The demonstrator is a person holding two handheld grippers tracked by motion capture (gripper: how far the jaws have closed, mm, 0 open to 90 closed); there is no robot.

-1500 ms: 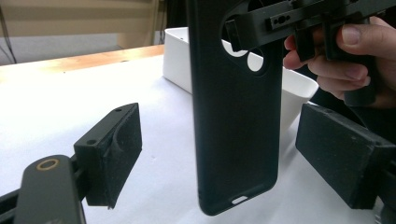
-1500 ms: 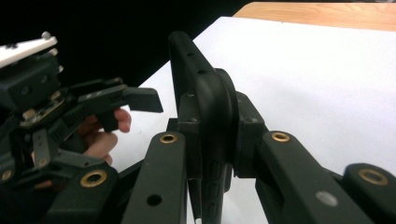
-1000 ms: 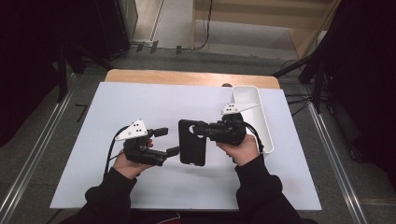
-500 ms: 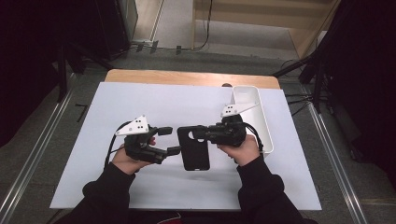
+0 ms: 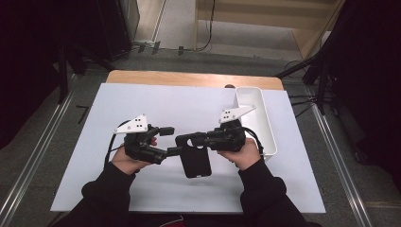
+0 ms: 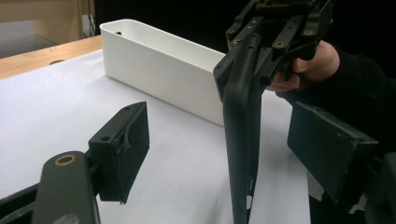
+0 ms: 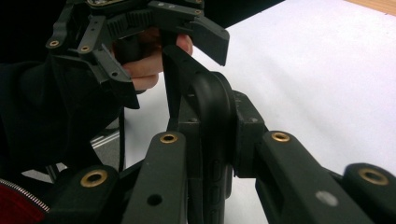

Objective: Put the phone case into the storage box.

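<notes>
1. Phone case (image 5: 195, 157), black and thin, is held above the white sheet (image 5: 189, 109) on the worktop, between the person's two hands in the high view.
2. Right gripper (image 5: 196, 139) has its jaws clamped on the case's upper edge; the right gripper view shows both pads pressed tight on the case (image 7: 212, 121) from either side.
3. Left gripper (image 5: 170, 141) points toward the case from the left. Its jaws stand apart and have just been closing a little, with the case between them.
4. In the left gripper view the case (image 6: 243, 140) hangs edge-on and nearly upright between the two pads (image 6: 123, 149), nearer the right-hand pad, with a gap on each side, so neither pad presses on it.
5. The right gripper (image 6: 261, 51) grips the case's top end in that view, with the person's right hand (image 6: 310, 65) behind it.
6. A white rectangular bin (image 5: 257, 118) sits on the sheet, just beside the right hand (image 5: 246, 153) and at the worktop's right side.
7. The left hand (image 5: 125, 161) holds its gripper low over the sheet, well apart from the bin.
8. A strip of bare wood (image 5: 189, 78) shows at the worktop's far edge.
</notes>
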